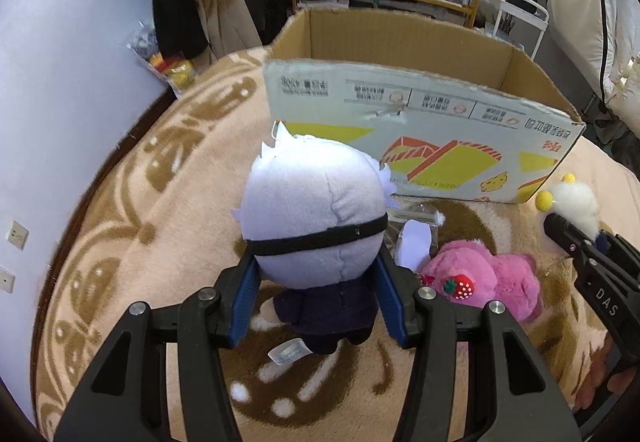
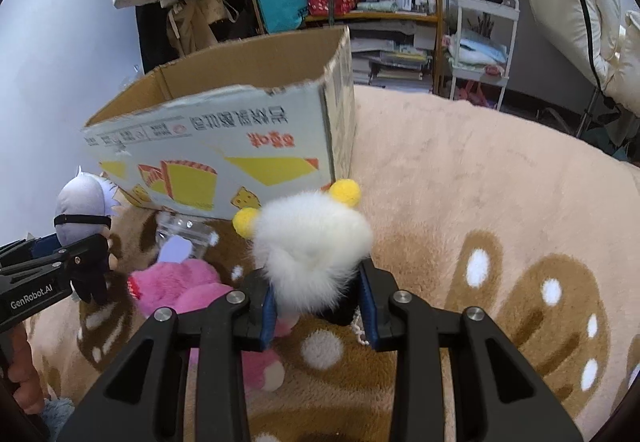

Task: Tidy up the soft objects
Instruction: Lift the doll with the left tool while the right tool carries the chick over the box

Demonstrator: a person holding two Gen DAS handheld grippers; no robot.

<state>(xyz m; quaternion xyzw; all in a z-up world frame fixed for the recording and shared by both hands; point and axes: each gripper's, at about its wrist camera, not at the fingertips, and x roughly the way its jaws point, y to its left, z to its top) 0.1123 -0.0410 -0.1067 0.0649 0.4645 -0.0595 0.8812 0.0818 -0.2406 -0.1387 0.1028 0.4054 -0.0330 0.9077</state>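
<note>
A: Why's the left tongs (image 1: pixel 316 306) clamped on the grey-haired doll (image 1: pixel 316 218) at its body?
B: Head's too wide; body fits btwn the pads. Doll hangs above the blanket (image 1: pixel 120 202), just short of the cardboard box (image 1: pixel 400 114).
A: Right tongs (image 2: pixel 318 308)?
B: Squeezed tight on the white fluffy toy (image 2: pixel 312 242), also lifted. Box open on top, so prob both drop in. Pink plush (image 2: pixel 180 286) lies on the blanket w/ a clear bag (image 2: pixel 184 234).

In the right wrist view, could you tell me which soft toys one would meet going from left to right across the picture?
Grey-haired doll held in the left gripper → pink plush lying on the blanket → white fluffy toy with yellow pompoms held in the right gripper.
</note>
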